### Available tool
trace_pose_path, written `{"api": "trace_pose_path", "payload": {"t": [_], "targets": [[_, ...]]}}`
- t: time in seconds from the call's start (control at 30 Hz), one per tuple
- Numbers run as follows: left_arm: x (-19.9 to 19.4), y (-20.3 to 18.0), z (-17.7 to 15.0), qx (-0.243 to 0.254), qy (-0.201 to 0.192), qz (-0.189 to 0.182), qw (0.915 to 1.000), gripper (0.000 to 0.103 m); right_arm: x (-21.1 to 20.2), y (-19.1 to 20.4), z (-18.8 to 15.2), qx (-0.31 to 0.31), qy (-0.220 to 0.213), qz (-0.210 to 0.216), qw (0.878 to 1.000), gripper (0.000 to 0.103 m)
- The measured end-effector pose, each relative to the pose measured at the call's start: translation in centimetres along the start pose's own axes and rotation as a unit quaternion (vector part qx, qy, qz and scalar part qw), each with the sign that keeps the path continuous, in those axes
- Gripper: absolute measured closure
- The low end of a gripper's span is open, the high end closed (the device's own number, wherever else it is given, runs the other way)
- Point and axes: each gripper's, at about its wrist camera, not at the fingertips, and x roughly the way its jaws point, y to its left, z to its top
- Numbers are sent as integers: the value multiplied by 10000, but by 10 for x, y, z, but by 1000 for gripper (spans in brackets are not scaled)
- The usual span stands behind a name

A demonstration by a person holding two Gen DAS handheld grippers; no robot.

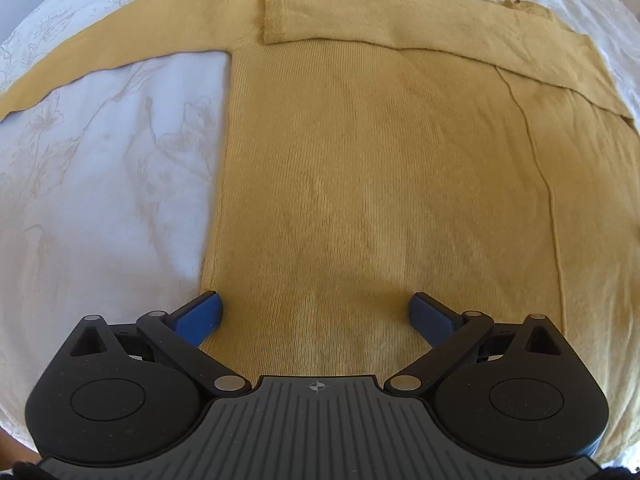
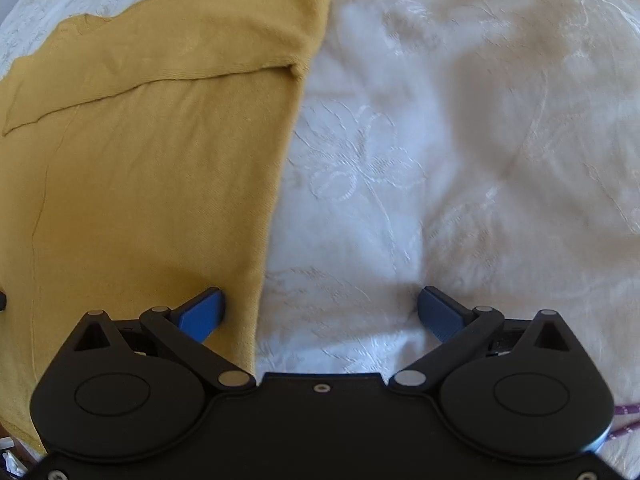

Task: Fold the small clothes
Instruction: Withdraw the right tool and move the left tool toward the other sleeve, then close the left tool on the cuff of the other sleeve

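A mustard-yellow knit sweater (image 1: 360, 168) lies flat on a white embroidered cloth (image 1: 100, 168). One sleeve is folded across the chest, its cuff (image 1: 276, 20) near the top middle; the other sleeve (image 1: 100, 56) stretches out to the left. My left gripper (image 1: 316, 316) is open and empty, low over the sweater's bottom hem near its left edge. In the right wrist view the sweater (image 2: 140, 160) fills the left half. My right gripper (image 2: 320, 312) is open and empty, straddling the sweater's right side edge, left finger over the sweater, right finger over the white cloth (image 2: 460, 160).
The white embroidered cloth covers the surface all around the sweater. A bit of purple patterned cord (image 2: 624, 420) shows at the far right edge of the right wrist view. A seam line (image 1: 544, 184) runs down the sweater's right side.
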Motion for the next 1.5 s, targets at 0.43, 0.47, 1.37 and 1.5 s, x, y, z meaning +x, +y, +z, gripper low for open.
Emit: {"api": "trace_pose_path", "payload": {"t": [0.43,0.47,1.37,1.5], "targets": [[-16,27,3,-490,-285,-271,9980,2,-44,17,4,243,-502,395,9977,1],[-21,33,4,-530,-393,-201,9976,2,-47,24,5,224,-549,468,9971,1],[-19,335,136,-1339,-1224,1044,9779,2,-58,240,65,-598,-871,1731,9792,1],[-4,362,149,-1362,-1138,1108,9779,2,-55,268,73,-755,-800,1787,9777,1]]}}
